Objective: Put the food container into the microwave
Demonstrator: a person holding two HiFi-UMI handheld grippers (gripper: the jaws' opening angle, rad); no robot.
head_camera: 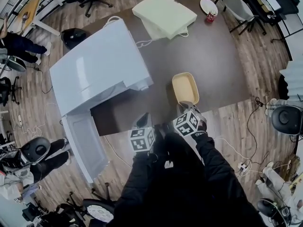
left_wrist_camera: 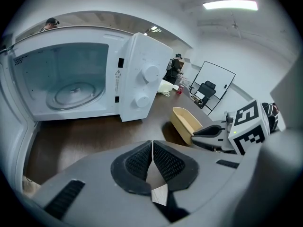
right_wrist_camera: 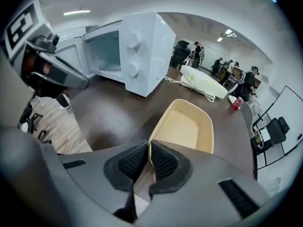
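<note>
The beige food container [head_camera: 184,87] [right_wrist_camera: 185,125] stands on the dark table [head_camera: 208,65], to the right of the white microwave [head_camera: 97,65] [left_wrist_camera: 137,74]. The microwave's door [head_camera: 85,145] hangs open past the table's front edge, and its cavity with the glass turntable [left_wrist_camera: 75,94] holds nothing. My right gripper [head_camera: 185,106] [right_wrist_camera: 148,146] is shut on the container's near rim. My left gripper [head_camera: 142,121] [left_wrist_camera: 152,144] is shut with nothing in it, at the table's front edge in front of the microwave's opening. The container [left_wrist_camera: 187,121] also shows in the left gripper view, beside the right gripper.
A pale folded bag [head_camera: 163,13], a red can [head_camera: 210,17] and a white plate [head_camera: 208,4] lie at the table's far end. Office chairs [head_camera: 286,119] and cables ring the table on the wooden floor. Several people stand in the background.
</note>
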